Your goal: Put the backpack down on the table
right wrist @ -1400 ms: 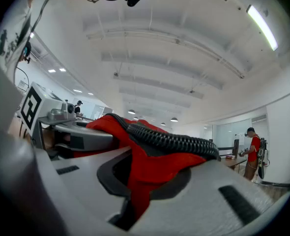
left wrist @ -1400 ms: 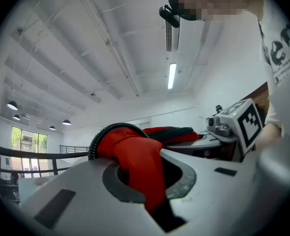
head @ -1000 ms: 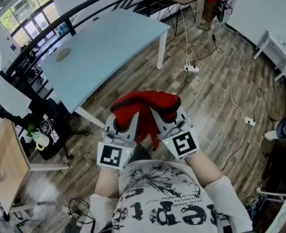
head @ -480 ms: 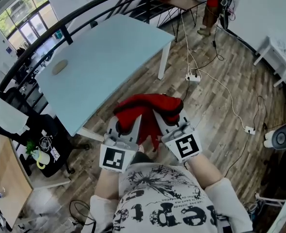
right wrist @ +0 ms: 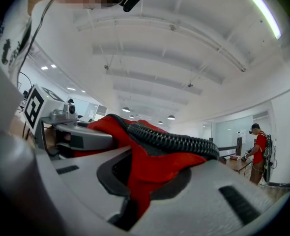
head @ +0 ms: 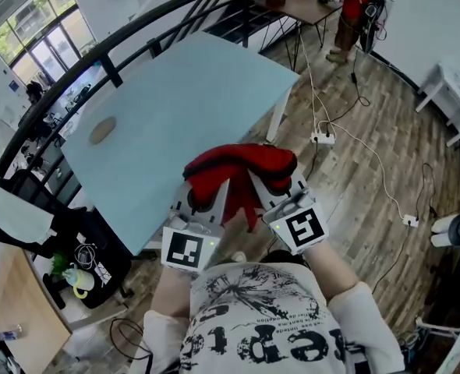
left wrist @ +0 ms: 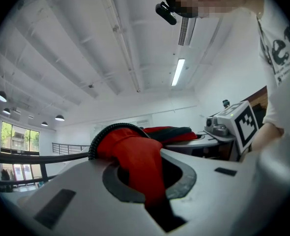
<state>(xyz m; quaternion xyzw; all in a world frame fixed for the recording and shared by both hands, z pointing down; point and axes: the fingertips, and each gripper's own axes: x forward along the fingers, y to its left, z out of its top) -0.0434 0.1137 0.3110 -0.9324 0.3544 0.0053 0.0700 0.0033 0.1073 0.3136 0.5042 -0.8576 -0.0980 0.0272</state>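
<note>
— At far left, left gripper (head: 201, 202): status?
— Jaws nearly closed, pinching red backpack (head: 238, 164) fabric. Right gripper (head: 274, 192): same.
— Backpack versus worktop (head: 175, 107)?
— Airborne between both jaws, long axis crosswise, left to right; which end is its top, cannot tell. Worktop lies ahead-left, nearer left gripper. Judgement: carry forward-left, then lower.

Wide bare table (head: 191, 100) ahead; sm. disc (head: 101, 129) nr left edge.

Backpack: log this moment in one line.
left tool shut on backpack | right tool shut on backpack | backpack aloft by table edge, not down
</note>
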